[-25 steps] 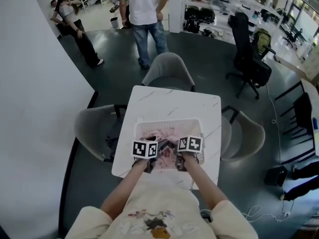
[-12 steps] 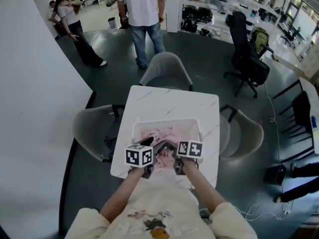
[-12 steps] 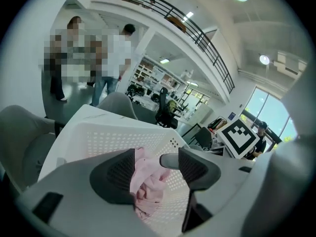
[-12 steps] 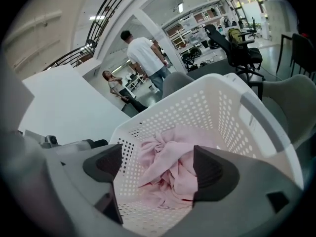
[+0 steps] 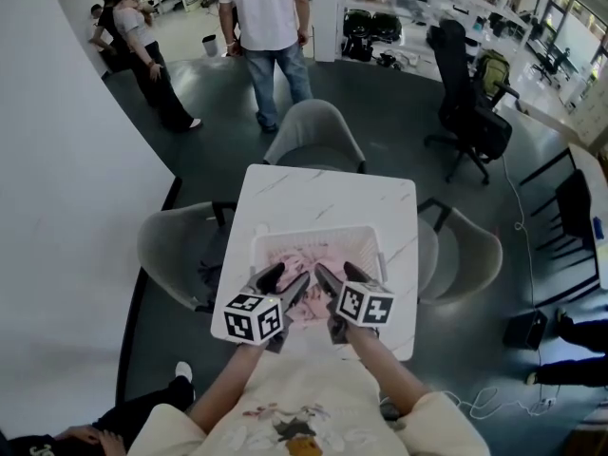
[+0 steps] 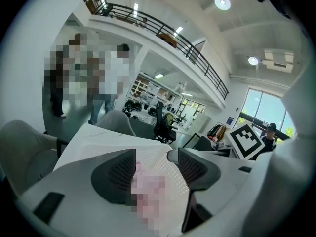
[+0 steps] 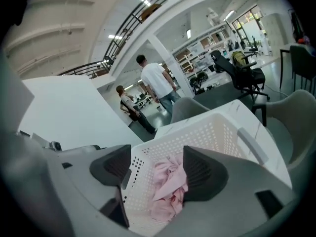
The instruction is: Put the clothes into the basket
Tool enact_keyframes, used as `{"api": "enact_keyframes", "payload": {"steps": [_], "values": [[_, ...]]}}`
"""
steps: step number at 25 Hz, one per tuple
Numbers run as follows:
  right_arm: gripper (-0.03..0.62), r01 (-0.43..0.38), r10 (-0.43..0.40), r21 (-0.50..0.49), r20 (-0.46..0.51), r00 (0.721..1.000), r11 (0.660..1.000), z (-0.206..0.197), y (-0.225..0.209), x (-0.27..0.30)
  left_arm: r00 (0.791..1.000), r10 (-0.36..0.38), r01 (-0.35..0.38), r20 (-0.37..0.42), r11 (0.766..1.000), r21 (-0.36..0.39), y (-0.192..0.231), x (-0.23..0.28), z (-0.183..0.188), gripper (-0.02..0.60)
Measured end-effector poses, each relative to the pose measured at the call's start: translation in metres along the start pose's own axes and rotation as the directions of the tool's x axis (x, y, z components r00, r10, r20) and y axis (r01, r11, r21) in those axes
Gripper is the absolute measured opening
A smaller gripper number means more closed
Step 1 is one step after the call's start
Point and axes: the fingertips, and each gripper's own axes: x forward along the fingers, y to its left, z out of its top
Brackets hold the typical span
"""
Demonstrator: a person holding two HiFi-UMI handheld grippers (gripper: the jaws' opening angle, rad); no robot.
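Hovering over white basket (image 5: 313, 233) at desk (image 5: 323, 193) near edge: left tool (image 5: 285, 280) wide, empty; right tool (image 5: 337, 274) wide, jaws just been closing, nothing gripped; pink clothes (image 5: 304, 255) inside basket.

In the head view the left gripper (image 5: 288, 275) and the right gripper (image 5: 338, 272), whose jaws have just been closing with nothing gripped between them, cover the near rim of the basket (image 5: 313, 233) and the nearer part of the pink clothes (image 5: 306, 257). In the left gripper view a mosaic patch lies over the clothes, so their folds cannot be read. The people (image 6: 106, 78) beyond the counter (image 6: 89, 138) are blurred too. At the head view's lower left corner a person (image 5: 133, 414) is cut off by the edge.
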Motion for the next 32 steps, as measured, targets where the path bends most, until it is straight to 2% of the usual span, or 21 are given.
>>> {"api": "enact_keyframes", "payload": {"steps": [1, 6, 9, 13, 16, 23, 28, 32], "values": [[0.329, -0.010, 0.010, -0.013, 0.024, 1.000, 1.000, 0.006, 0.006, -0.004, 1.000, -0.002, 0.002, 0.013, 1.000, 0.005, -0.002, -0.003, 0.004, 0.273], [0.296, -0.046, 0.058, -0.086, 0.140, 0.989, 0.995, 0.030, 0.038, -0.030, 0.995, -0.073, 0.073, 0.069, 0.997, 0.001, -0.015, -0.015, 0.010, 0.270], [0.271, -0.058, 0.084, -0.131, 0.198, 0.977, 0.990, 0.040, 0.056, -0.046, 0.994, -0.064, 0.063, 0.091, 0.998, 0.012, -0.017, -0.025, 0.012, 0.240], [0.170, -0.043, 0.093, -0.189, 0.259, 0.961, 0.981, 0.051, 0.066, -0.060, 0.990, -0.054, 0.053, 0.132, 0.999, 0.010, -0.017, -0.037, 0.020, 0.194], [0.078, -0.003, 0.082, -0.262, 0.292, 0.953, 0.965, 0.052, 0.069, -0.069, 0.989, -0.061, 0.055, 0.137, 0.997, 0.049, -0.025, -0.045, 0.017, 0.154], [0.055, 0.013, 0.112, -0.350, 0.336, 0.935, 0.937, 0.056, 0.077, -0.087, 0.982, -0.024, 0.008, 0.189, 0.996, 0.085, -0.039, -0.061, 0.022, 0.045], [0.051, 0.016, 0.142, -0.399, 0.365, 0.920, 0.917, 0.063, 0.087, -0.098, 0.976, -0.027, 0.001, 0.218, 0.993, 0.116, -0.050, -0.068, 0.029, 0.011], [0.051, 0.000, 0.165, -0.416, 0.362, 0.917, 0.910, 0.058, 0.093, -0.098, 0.975, -0.022, -0.010, 0.223, 0.990, 0.144, -0.051, -0.076, 0.027, 0.010]]}}
